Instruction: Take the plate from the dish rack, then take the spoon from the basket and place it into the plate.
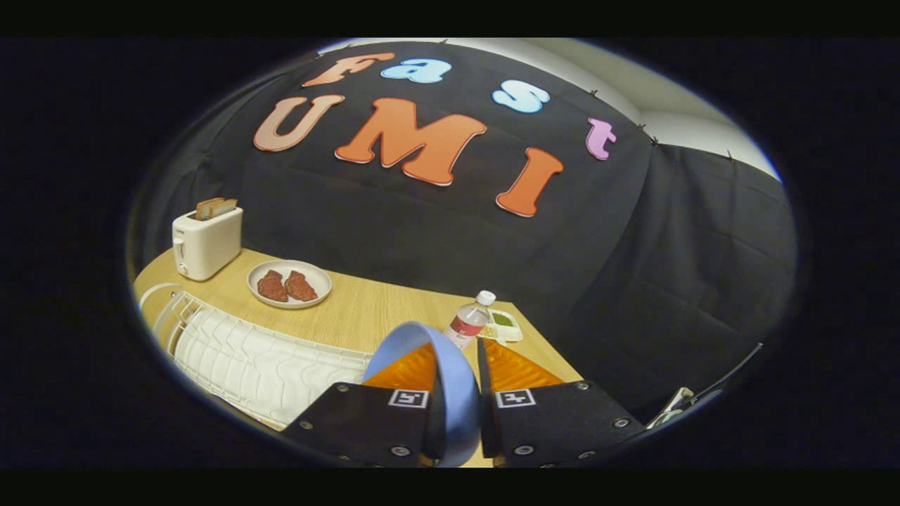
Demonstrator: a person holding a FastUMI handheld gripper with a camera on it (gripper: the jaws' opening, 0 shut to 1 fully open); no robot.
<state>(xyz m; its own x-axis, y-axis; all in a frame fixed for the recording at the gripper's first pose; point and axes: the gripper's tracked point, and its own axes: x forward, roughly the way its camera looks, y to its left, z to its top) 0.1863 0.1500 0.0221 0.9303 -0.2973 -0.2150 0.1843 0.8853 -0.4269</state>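
Tongs [455, 365] up close, and they have the plate [450, 379]: a light blue plate stands on edge in the narrow gap, and both fingers [415, 369] press against its two faces, closed as far as the plate's thickness allows. The plate's rounded rim arcs up above the fingertips and leans a little toward the left finger. It is held clear above the worktop [351, 313], and nothing lies in it.

Just to the left of the fingers and below them, the white wire dish rack [260, 362] stretches along the near edge of the wooden worktop, with a pale ribbed tray under its bars. No dishes stand in the part of the rack that can be seen.

Just ahead of the fingertips, a clear plastic bottle [467, 323] with a white cap and a red label stands near the worktop's right end. Right beside it sits a small white divided dish [504, 325] with something green in one compartment.

Farther off to the left, a white plate of meat [289, 283] holds two reddish-brown pieces side by side. Beyond that, at the worktop's far left corner, a white toaster [206, 242] stands with two slices of bread [215, 206] poking up out of its slots. Black cloth hangs behind it all.
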